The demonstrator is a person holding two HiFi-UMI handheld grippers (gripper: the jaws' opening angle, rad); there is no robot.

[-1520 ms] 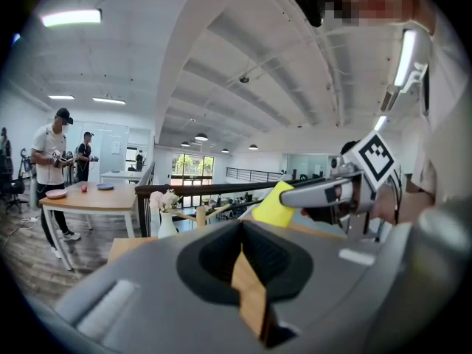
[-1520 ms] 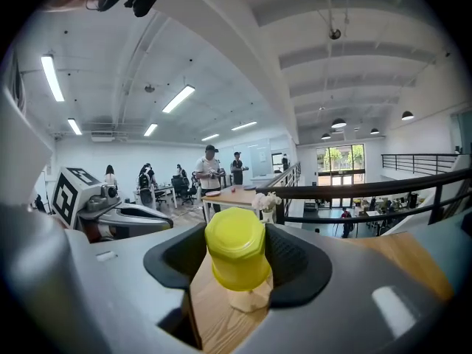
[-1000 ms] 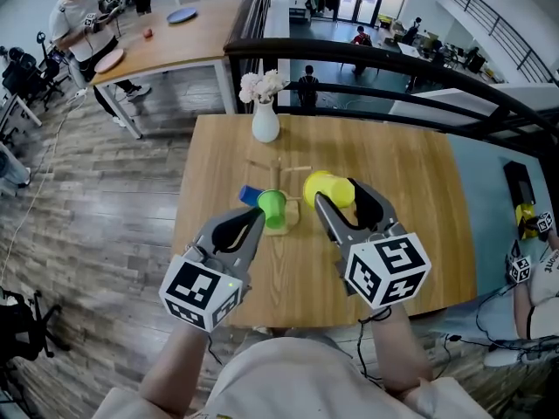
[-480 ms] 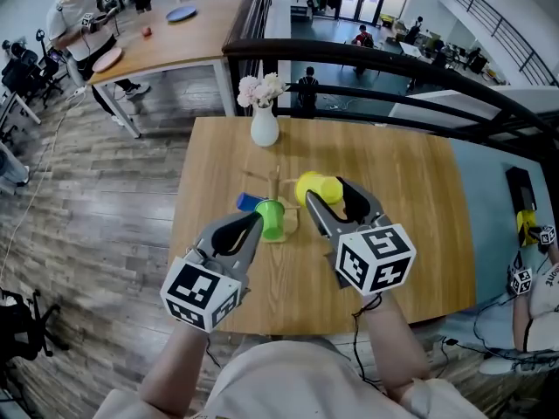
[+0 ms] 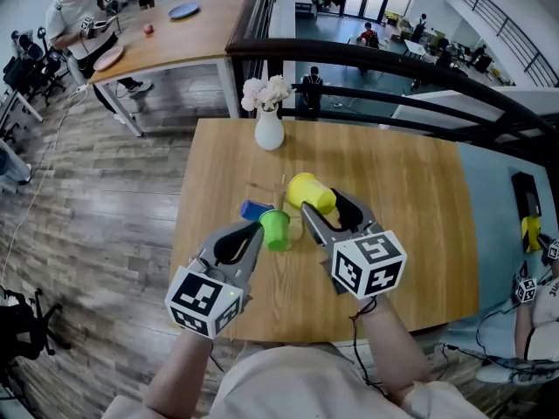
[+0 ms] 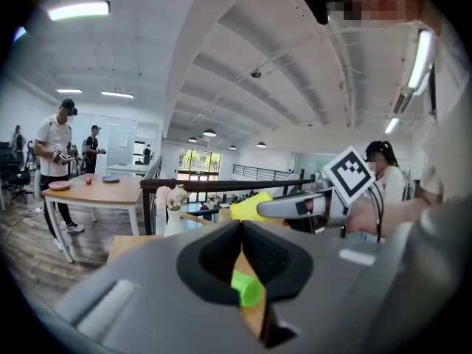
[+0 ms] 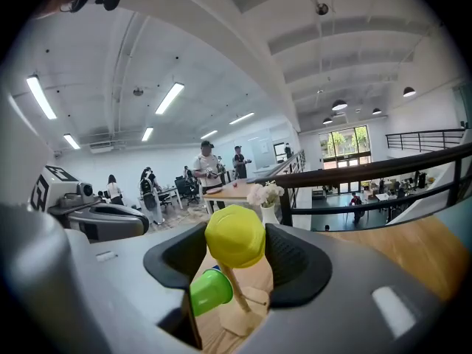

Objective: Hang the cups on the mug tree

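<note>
The small wooden mug tree stands in the middle of the wooden table. My right gripper is shut on a yellow cup, holding it right at the top of the tree's post; the yellow cup fills the space between the jaws. A green cup hangs low on the tree's left side, also seen as the green cup. A blue cup lies behind it. My left gripper is shut and empty, just left of the green cup.
A white vase of flowers stands at the table's far edge, by a dark railing. People work at another table at the back left. A person with grippers is at the right edge.
My right gripper has carried the yellow cup left, from right of the tree to the top of the post. Both grippers have sunk a little toward the table.
</note>
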